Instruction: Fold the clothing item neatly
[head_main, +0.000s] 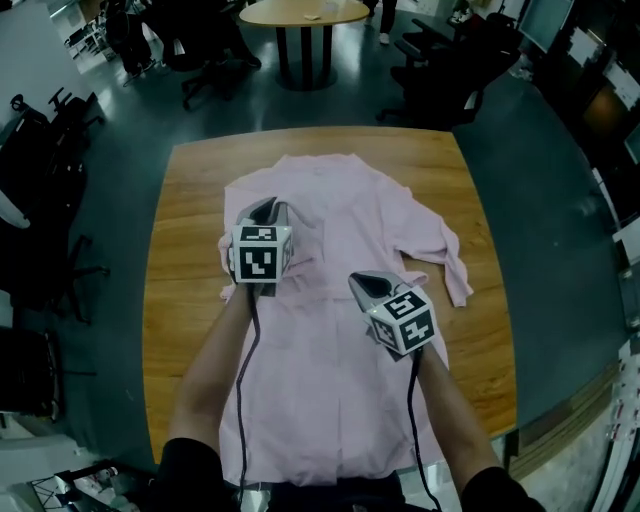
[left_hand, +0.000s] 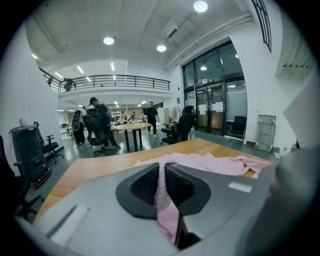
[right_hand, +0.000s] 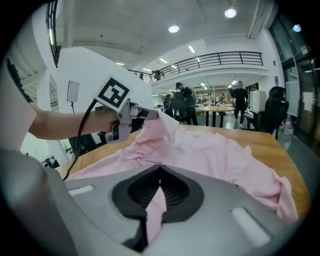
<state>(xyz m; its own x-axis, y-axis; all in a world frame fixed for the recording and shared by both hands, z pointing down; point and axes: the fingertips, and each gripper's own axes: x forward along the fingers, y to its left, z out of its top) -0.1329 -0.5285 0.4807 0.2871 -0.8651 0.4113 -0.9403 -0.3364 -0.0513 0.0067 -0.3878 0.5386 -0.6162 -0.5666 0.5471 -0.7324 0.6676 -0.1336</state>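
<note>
A pale pink shirt (head_main: 340, 300) lies spread on the wooden table (head_main: 190, 220), one sleeve (head_main: 450, 265) trailing to the right. My left gripper (head_main: 272, 208) hovers over the shirt's left side, shut on a fold of the pink cloth (left_hand: 165, 200) that runs between its jaws. My right gripper (head_main: 362, 283) is over the shirt's middle, shut on another pinch of the pink fabric (right_hand: 156, 205). In the right gripper view the left gripper (right_hand: 155, 114) lifts a bunched piece of the shirt (right_hand: 165, 131) above the table.
The table's edges (head_main: 480, 200) lie close around the shirt. Office chairs (head_main: 450, 60) and a round table (head_main: 305, 15) stand beyond the far edge. People stand far off in the hall (left_hand: 100, 122).
</note>
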